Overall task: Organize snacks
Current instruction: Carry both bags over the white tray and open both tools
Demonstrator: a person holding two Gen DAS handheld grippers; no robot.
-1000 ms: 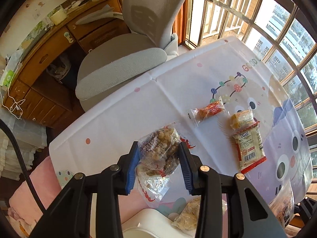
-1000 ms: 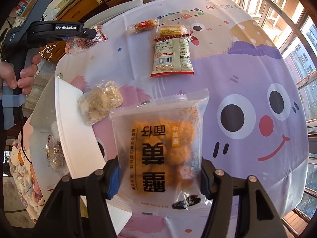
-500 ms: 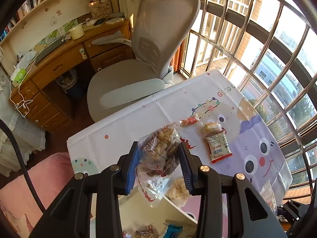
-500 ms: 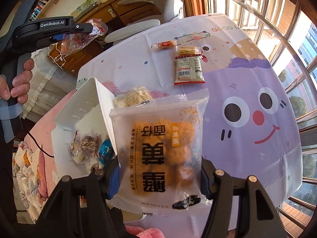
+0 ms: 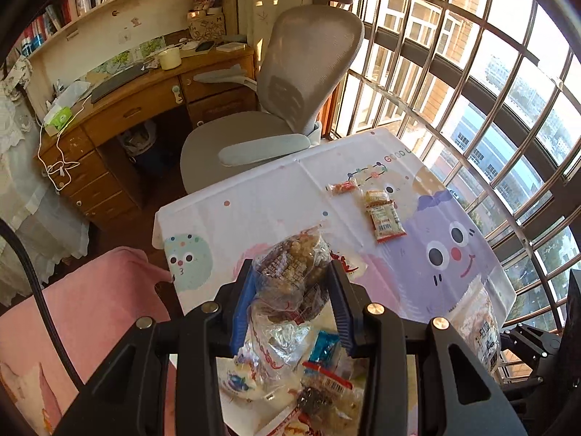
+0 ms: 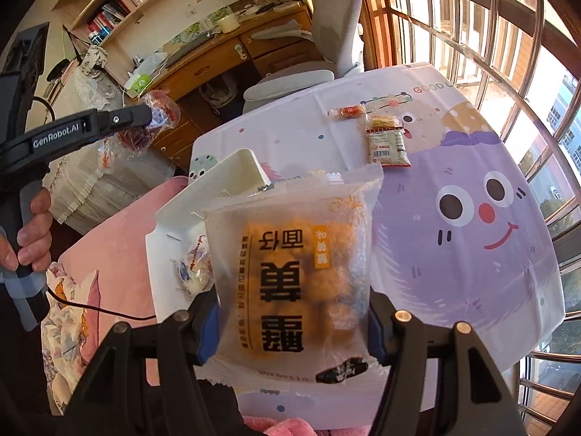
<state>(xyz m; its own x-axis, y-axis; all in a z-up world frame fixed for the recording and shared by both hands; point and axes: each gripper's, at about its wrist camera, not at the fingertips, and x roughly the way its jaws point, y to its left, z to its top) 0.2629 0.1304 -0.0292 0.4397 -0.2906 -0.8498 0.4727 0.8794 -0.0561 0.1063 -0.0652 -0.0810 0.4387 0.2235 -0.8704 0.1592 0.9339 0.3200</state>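
Observation:
My left gripper (image 5: pixel 292 303) is shut on a clear bag of brown snacks (image 5: pixel 290 276), held high above a white box (image 6: pixel 239 170) that holds several snack packs (image 5: pixel 323 374). The left gripper also shows in the right wrist view (image 6: pixel 145 120), up at the left. My right gripper (image 6: pixel 292 323) is shut on a large frosted bag of fried balls (image 6: pixel 294 272), held above the box's right side. On the cartoon tablecloth (image 6: pixel 472 254) lie a small orange-red pack (image 6: pixel 346 112), a yellow pack (image 6: pixel 383 121) and a red-edged packet (image 6: pixel 386 145).
A grey office chair (image 5: pixel 290 109) stands at the table's far edge, with a wooden desk (image 5: pixel 127 109) behind it. Barred windows (image 5: pixel 490 91) run along the right. A pink blanket (image 5: pixel 90 309) lies left of the table.
Both grippers have risen well above the table with their bags still held. The white box and its contents have come into view beneath them.

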